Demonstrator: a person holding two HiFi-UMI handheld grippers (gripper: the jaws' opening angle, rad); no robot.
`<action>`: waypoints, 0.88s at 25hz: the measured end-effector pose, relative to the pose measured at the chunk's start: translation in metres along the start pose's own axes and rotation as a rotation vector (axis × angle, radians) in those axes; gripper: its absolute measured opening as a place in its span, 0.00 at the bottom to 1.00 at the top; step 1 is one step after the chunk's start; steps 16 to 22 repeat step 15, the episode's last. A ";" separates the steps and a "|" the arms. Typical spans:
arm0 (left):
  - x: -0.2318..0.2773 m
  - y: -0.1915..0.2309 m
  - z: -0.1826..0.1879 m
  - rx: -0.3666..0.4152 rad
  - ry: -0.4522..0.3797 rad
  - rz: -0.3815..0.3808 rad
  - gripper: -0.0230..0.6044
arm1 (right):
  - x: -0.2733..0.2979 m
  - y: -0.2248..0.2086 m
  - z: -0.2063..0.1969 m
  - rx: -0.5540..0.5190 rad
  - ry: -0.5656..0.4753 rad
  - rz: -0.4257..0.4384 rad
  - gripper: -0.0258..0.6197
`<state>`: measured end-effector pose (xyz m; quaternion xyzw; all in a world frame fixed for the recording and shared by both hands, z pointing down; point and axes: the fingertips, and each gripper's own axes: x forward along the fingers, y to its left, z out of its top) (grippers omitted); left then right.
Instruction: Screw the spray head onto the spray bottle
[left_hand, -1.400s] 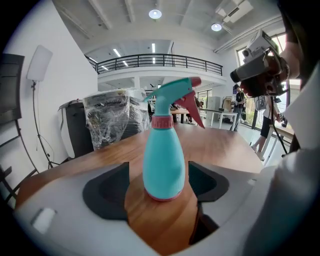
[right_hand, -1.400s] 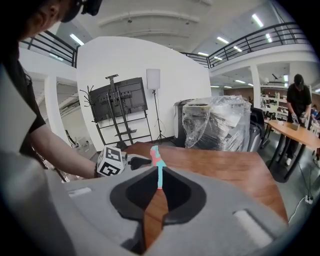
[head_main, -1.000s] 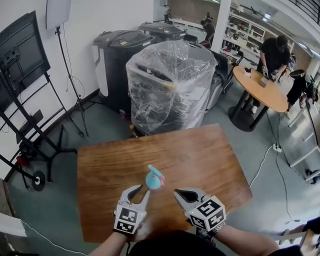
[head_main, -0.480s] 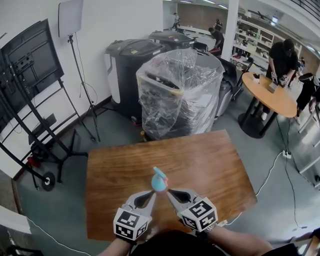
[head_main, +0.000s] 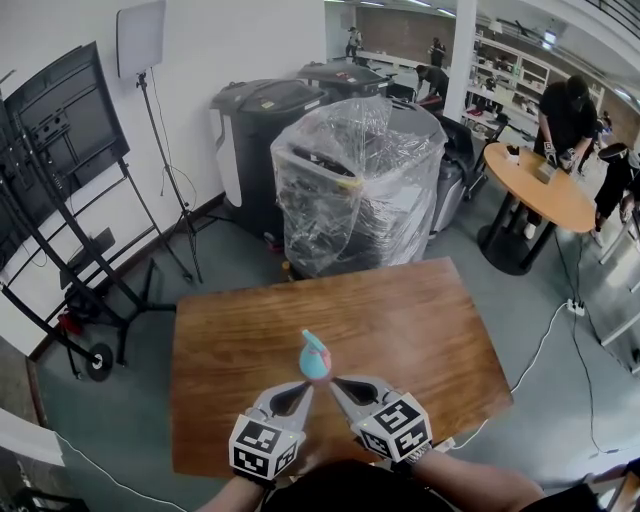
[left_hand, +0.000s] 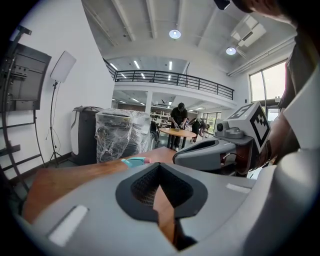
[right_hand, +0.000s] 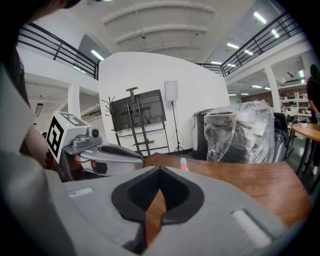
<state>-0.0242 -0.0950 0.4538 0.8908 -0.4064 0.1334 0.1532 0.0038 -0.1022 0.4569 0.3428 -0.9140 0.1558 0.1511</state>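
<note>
The spray head (head_main: 315, 356) (smooth teal plastic, pink at one end) is seen just beyond the meeting tips of the two grippers, over the near middle of the counter (head_main: 430, 330). Its long axis is directed away from the person and slightly leftward in the head view. In the left gripper view it is shown nearly level, teal tip toward picture left. What lies beneath it is hidden. The jaws of the left gripper (head_main: 308, 386) and of the right gripper (head_main: 336, 382) are clenched together, with nothing pinched between their black textured pads. The counter is of brown grained wood.
</note>
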 end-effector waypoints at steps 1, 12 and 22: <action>0.000 0.000 0.000 0.001 0.001 0.002 0.05 | 0.000 0.000 0.000 -0.001 0.000 0.001 0.03; -0.001 -0.002 -0.001 0.001 0.004 0.014 0.05 | -0.003 0.001 0.000 -0.005 0.004 0.003 0.03; -0.004 -0.001 -0.001 0.001 0.003 0.012 0.05 | -0.002 0.004 0.001 -0.005 0.005 0.003 0.03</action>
